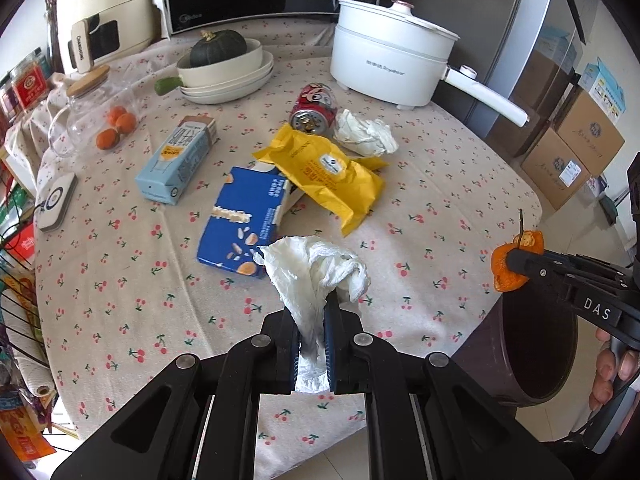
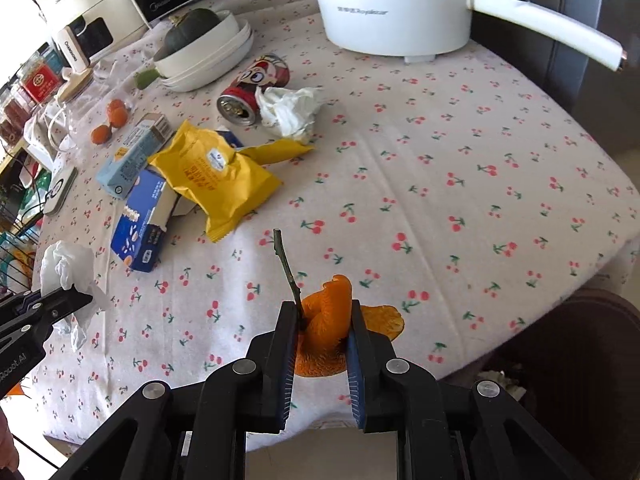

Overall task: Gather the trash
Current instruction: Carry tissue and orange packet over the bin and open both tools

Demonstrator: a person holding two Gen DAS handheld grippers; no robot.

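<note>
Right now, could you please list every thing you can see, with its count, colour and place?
crumpled tissue: 1, white, held in left gripper
orange peel: 1, orange with twig, held in right gripper
second tissue: 1, white, beside can
can: 1, red, lying on its side mid-table
snack bag: 1, yellow, partly over dark blue box
dark blue box: 1, table centre
light blue carton: 1, left of the box
electric pot: 1, white, table back
squash: 1, dark green, in stacked white dishes
bin: 1, dark brown, beside table edge
tablecloth: 1, cherry print
left gripper: shut on tissue
right gripper: shut on peel
</note>
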